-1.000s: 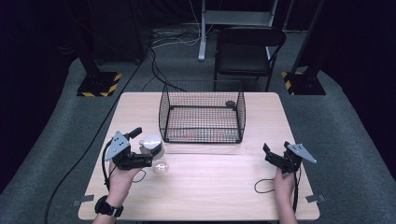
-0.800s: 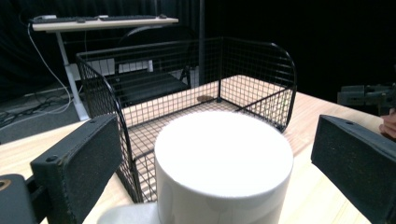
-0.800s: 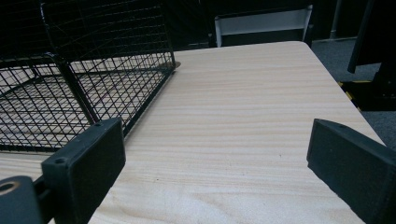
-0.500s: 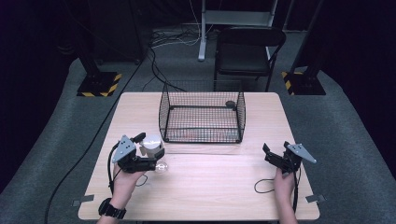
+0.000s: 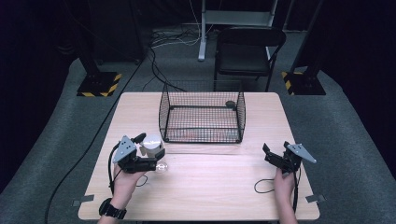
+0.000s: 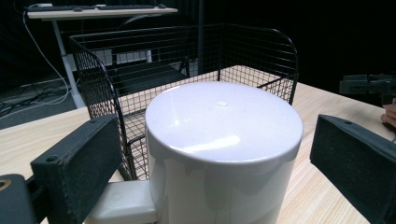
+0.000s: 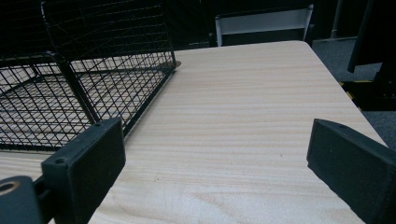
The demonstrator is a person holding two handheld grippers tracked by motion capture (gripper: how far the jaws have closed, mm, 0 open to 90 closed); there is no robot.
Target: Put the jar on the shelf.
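Note:
A white cup (image 6: 224, 154), bottom up with its handle low at the left, stands between the jaws of my left gripper (image 6: 217, 170). The jaws are open on both sides of it and do not touch it. From above, the left gripper (image 5: 145, 151) points right around the cup (image 5: 152, 142) at the table's left. A small clear glass thing (image 5: 161, 167) lies just in front of it. My right gripper (image 5: 273, 157) hovers open at the table's right. Its jaws (image 7: 215, 168) hold nothing over bare wood.
A black wire basket (image 5: 201, 116) stands mid-table toward the back, with a small dark object (image 5: 230, 103) in its far right corner. The basket (image 7: 84, 79) is left of the right gripper. A black chair (image 5: 250, 51) stands beyond the table (image 5: 210, 186).
My left gripper has moved forward and to the right, so its open jaws now flank the white cup. The right gripper has stayed still.

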